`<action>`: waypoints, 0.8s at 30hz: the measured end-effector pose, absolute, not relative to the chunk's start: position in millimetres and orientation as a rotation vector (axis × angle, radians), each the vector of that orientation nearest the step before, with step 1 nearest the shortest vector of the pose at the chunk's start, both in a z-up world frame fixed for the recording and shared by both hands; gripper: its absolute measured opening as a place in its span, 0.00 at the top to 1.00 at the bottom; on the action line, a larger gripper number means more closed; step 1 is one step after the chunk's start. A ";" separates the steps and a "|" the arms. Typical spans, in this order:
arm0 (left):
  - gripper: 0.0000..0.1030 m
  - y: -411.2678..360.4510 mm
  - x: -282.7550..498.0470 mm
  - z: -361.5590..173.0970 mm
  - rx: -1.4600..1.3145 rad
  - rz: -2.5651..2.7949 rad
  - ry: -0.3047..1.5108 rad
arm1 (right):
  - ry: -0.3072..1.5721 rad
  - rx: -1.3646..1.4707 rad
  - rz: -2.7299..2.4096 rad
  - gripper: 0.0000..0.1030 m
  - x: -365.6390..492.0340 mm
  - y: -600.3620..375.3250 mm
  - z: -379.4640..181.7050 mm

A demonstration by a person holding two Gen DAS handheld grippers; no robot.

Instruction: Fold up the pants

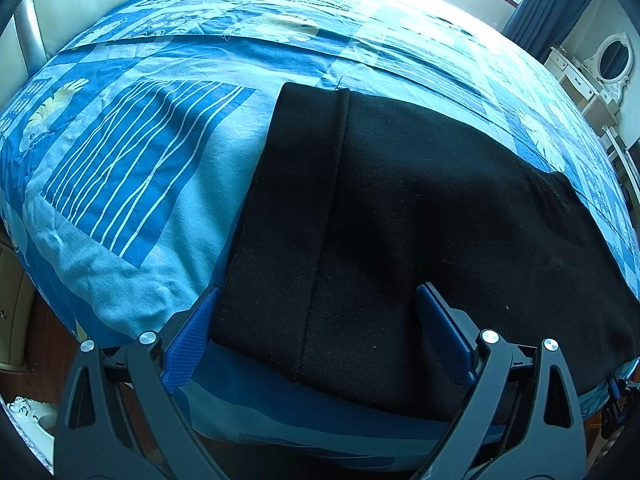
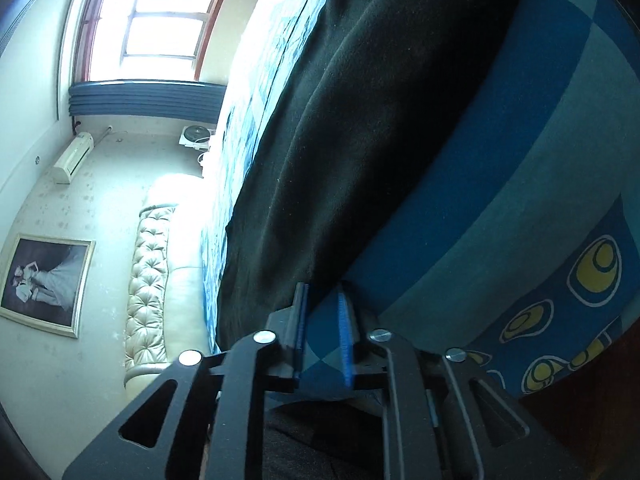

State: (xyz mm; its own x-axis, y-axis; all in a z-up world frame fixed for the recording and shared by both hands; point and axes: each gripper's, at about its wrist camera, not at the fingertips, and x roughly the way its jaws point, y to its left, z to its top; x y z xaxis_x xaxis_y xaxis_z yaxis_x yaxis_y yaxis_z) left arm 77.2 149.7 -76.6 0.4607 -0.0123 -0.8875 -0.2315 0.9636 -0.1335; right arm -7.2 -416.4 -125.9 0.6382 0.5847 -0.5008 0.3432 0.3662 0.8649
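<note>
Black pants [image 1: 400,220] lie flat on a blue patterned bedspread [image 1: 132,168], with a seam running from the far edge to the near hem. My left gripper [image 1: 316,292] is open, its blue pads [image 1: 192,340] wide apart on either side of the pants' near edge, not gripping. In the right wrist view the camera is rolled sideways; the pants [image 2: 340,140] run along the bed's edge. My right gripper [image 2: 322,300] has a narrow gap between its pads, with bedspread showing through it and the pants' edge just beyond the tips.
A padded cream headboard [image 2: 148,280] stands at the bed's end. A window [image 2: 160,20] with blue curtains, a wall air conditioner [image 2: 72,158] and a framed picture [image 2: 44,284] are on the walls. A white dressing table [image 1: 592,76] stands at the right of the bed.
</note>
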 end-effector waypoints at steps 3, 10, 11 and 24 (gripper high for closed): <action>0.07 147.7 76.7 -76.5 -0.247 0.142 1.084 | 0.874 1.276 0.195 0.65 -0.6 -418.2 -126.5; 0.07 147.1 76.8 -76.7 -0.248 0.142 1.084 | 0.894 1.217 0.169 0.88 4.0 -419.2 -129.0; 0.07 146.9 76.6 -76.6 -0.249 0.141 1.085 | 0.907 1.220 0.166 0.89 0.9 -419.6 -129.2; 0.06 146.2 74.3 -76.2 -0.235 0.134 1.065 | 0.925 1.169 0.268 0.66 -14.6 -450.7 -108.7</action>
State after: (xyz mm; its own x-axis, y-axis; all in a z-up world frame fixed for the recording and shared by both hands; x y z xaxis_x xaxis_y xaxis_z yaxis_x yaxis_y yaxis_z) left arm 74.3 146.2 -76.2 0.4796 -0.0046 -0.8775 -0.2213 0.9670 -0.1260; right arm -14.6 -450.7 -108.7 0.6187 0.6213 -0.4808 0.2684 0.4080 0.8726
